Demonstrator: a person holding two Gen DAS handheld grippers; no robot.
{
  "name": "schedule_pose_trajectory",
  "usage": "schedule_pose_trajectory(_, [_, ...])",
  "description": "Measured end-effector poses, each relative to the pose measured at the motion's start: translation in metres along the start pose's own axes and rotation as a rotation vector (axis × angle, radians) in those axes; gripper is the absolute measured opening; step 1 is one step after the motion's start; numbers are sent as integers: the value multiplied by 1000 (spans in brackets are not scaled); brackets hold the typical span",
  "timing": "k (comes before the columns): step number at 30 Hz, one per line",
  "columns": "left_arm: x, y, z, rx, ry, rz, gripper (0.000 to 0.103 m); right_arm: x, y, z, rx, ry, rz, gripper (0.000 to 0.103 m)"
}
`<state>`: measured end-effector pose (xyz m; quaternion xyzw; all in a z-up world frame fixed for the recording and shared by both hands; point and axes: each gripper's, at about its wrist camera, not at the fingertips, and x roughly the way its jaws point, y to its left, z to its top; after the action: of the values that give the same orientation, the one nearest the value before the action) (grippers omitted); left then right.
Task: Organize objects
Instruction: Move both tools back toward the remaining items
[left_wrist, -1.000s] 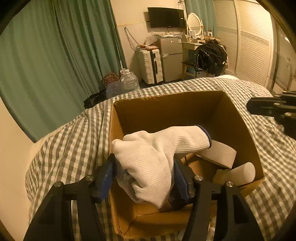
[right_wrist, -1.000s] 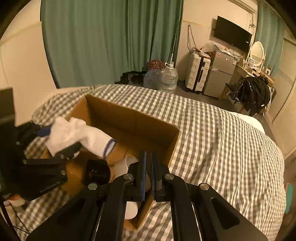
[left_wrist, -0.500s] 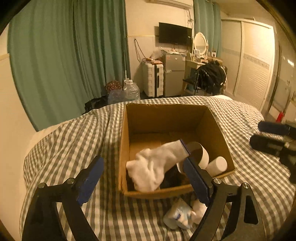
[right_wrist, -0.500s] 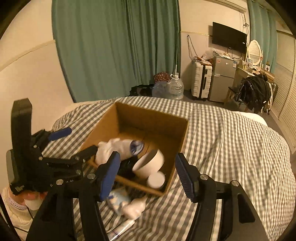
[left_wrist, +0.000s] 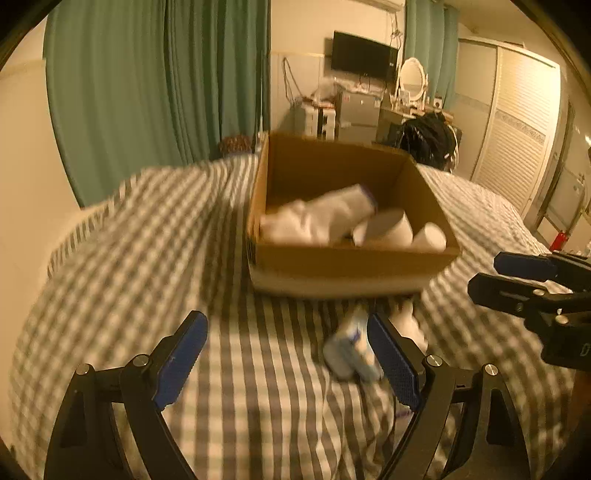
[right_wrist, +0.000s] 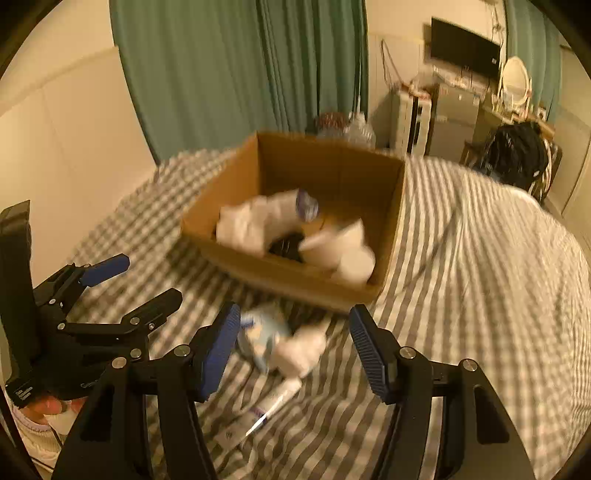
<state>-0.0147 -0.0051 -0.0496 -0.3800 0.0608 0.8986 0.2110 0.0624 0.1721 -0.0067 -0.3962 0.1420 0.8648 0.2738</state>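
With both of my grippers spread wide and holding nothing above the checked bedspread (right_wrist: 480, 258), the soft pale-blue packet (right_wrist: 264, 334) lies just ahead of the right gripper (right_wrist: 293, 334), between its fingers and the cardboard box (right_wrist: 295, 284). Blurred, crumpled and white-edged, it lies just beside a thin tube (right_wrist: 275, 404). My left gripper (left_wrist: 288, 354) sits farther off, the packet by its right finger.

A checked bed (right_wrist: 480, 280) carries a cardboard box (right_wrist: 288, 275), a blurred, seemingly soft packet (right_wrist: 262, 334) and a tube (right_wrist: 275, 400).
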Motion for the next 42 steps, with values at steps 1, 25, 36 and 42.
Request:
schedule_pose_trajectory(1, [3, 0, -5, -4, 9, 0, 91, 3, 0, -4, 2, 16, -5, 61])
schedule_pose_trajectory(25, [47, -2, -31, 20, 134, 63, 91, 88, 7, -30, -6, 258, -13, 61])
schedule_pose_trajectory(36, [49, 1, -33, 15, 149, 77, 91, 124, -7, -29, 79, 354, 9, 55])
schedule_pose_trajectory(42, [50, 1, -35, 16, 145, 73, 91, 105, -8, -29, 90, 307, 17, 52])
